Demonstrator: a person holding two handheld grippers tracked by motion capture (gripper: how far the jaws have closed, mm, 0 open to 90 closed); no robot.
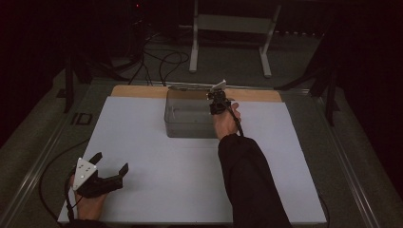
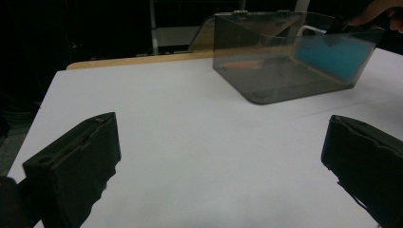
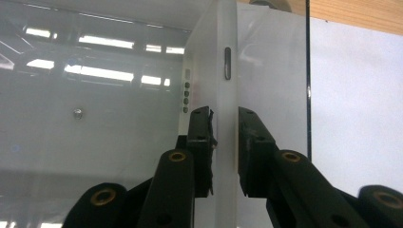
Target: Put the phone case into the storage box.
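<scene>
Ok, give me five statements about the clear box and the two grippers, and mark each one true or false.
1. The right gripper has its jaws around a thin white flat thing held on edge at the clear box. True.
2. The left gripper is shut on the box. False: its jaws stand wide apart, with nothing between them, over the white sheet near the person's side.
3. The box stands at the far part of the white sheet. True.
4. The box is opaque black. False: it is see-through.
5. The left gripper touches the box. False: it is well apart from it.
</scene>
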